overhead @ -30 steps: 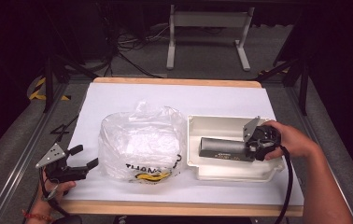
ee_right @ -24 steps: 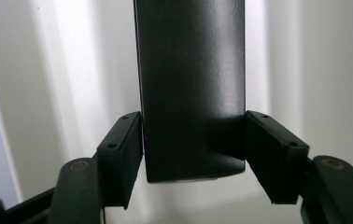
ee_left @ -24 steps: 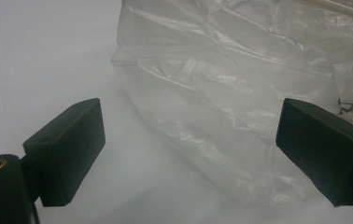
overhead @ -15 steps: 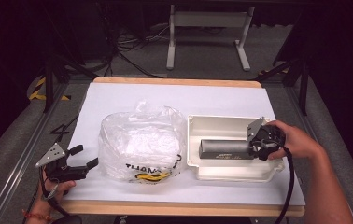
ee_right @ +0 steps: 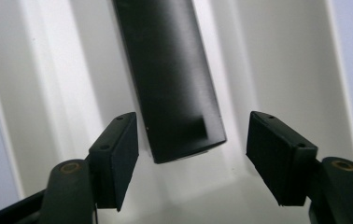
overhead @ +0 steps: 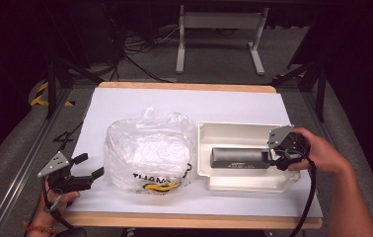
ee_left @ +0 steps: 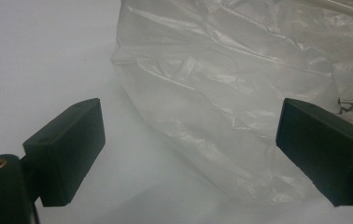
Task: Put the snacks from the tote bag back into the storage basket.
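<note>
My right gripper (ee_right: 191, 158), its jaws just opening, straddles the near end of the black bar (overhead: 237, 158) lying in the white tray (overhead: 234, 129), gripping nothing. It looks rigid, smooth, likely slippery; I'd clamp its flat sides. My left gripper (overhead: 90, 166) waits open beside the plastic bag (overhead: 147, 148).

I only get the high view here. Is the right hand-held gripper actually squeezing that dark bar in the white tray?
Observer: No. In the right gripper view the jaws of the right hand-held gripper have just been opening; gaps show on both sides of the dark bar.
Operator: And the left one?
Observer: The left hand-held gripper is wide open, the plastic bag just ahead, untouched.
Operator: Anything else in the tray?
Observer: Around the bar's end, bare white tray floor.
</note>
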`<state>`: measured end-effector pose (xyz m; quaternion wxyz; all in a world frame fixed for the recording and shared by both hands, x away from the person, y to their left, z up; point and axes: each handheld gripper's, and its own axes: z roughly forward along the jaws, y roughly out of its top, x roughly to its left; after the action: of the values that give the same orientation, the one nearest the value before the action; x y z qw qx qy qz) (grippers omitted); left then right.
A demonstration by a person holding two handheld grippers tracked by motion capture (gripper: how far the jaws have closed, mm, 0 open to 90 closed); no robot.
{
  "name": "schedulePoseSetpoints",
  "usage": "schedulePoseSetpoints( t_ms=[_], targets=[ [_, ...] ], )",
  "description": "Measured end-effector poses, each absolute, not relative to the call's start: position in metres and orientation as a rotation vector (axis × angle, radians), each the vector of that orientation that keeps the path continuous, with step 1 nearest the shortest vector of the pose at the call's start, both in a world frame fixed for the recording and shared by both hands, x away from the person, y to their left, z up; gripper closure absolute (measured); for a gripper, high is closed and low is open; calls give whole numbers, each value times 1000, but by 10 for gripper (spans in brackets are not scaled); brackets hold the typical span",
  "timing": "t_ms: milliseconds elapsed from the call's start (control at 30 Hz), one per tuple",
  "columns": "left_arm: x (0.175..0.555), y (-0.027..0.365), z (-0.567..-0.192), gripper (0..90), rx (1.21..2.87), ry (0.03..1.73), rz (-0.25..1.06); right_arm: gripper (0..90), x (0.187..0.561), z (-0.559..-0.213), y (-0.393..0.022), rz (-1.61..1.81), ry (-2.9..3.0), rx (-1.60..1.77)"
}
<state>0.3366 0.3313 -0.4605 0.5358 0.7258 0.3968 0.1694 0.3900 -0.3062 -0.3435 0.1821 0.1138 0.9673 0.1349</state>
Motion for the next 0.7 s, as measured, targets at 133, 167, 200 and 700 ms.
schedulePoseSetpoints(
  t_ms=[133,167,200,700],
  targets=[
    [337,331,-461,90,1724,950,398,316,388,-339,-311,447,2656,387],
    [337,331,-461,91,1726,948,400,324,387,-338,-312,467,2632,423],
    [337,331,-460,90,1728,947,401,322,386,-338,-314,486,2622,444],
    [337,331,-460,91,1729,945,403,209,368,-328,-325,581,2452,653]
  ],
)
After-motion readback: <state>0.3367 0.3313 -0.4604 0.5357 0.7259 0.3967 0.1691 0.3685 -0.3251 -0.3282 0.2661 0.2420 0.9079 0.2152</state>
